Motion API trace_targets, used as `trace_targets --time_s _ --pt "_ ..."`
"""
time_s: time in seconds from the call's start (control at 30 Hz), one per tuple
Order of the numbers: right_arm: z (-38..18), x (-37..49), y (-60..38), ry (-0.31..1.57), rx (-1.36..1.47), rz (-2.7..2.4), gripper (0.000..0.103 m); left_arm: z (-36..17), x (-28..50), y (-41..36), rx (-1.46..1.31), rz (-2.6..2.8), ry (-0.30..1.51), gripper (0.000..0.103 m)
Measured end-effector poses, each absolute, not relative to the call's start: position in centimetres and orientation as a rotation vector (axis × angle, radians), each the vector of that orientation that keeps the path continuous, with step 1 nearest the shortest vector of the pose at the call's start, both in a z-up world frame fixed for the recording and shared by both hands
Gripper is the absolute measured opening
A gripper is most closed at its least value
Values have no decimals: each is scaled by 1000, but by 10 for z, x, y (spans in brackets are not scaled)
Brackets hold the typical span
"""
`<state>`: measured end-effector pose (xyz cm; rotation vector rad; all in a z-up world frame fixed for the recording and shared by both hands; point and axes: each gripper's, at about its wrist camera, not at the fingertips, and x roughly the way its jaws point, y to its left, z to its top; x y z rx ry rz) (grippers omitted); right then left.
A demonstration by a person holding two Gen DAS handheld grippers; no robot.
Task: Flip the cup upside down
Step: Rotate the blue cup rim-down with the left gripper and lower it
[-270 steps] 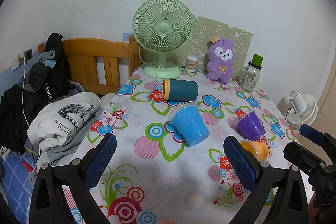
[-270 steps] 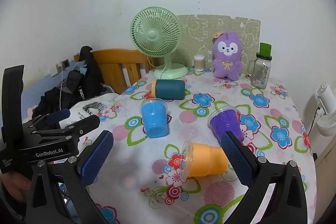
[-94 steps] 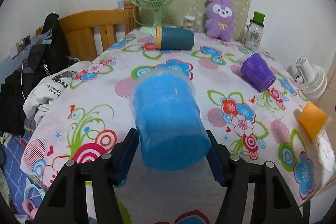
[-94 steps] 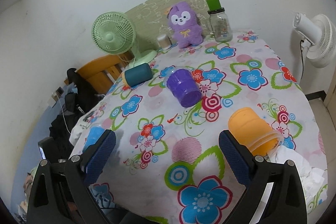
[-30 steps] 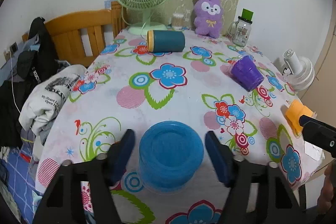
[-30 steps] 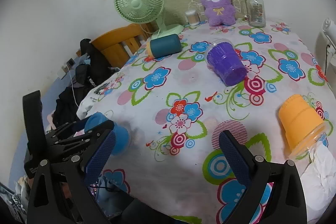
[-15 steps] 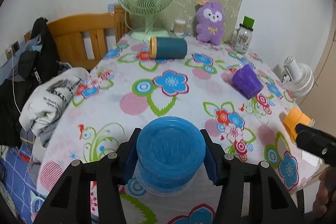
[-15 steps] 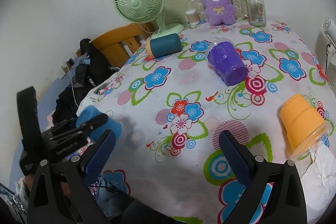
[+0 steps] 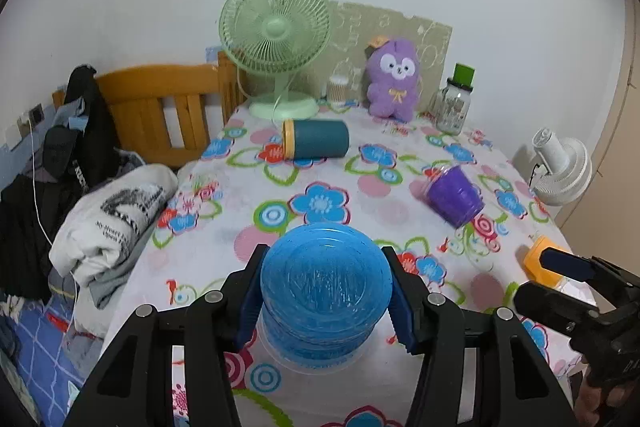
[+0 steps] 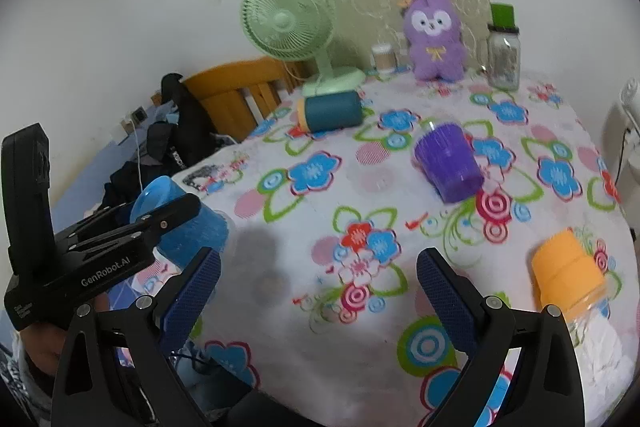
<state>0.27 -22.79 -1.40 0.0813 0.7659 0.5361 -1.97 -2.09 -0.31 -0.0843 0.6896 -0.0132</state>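
Since half a second ago the blue cup, base upward, sits lower at the table's near left edge, left gripper clamping its sides. Placing step (nearly done, apparently): next comes release. Right gripper hangs wide open, empty.

"GenRobot.AI" on left gripper body (white lettering)

Black plastic left gripper and right gripper, with silver screws and blue ribbed pads; white "GenRobot.AI" lettering on one body.
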Motion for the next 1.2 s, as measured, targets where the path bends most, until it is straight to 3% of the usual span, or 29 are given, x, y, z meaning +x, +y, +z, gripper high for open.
trace_targets --time_s 0.23,1.2 --pt "1 -1 -223 723 55 554 100 12 -21 -22 -84 -10 651 57" --pt "-23 3 -210 797 -1 552 100 -30 -7 -20 -116 5 757 58"
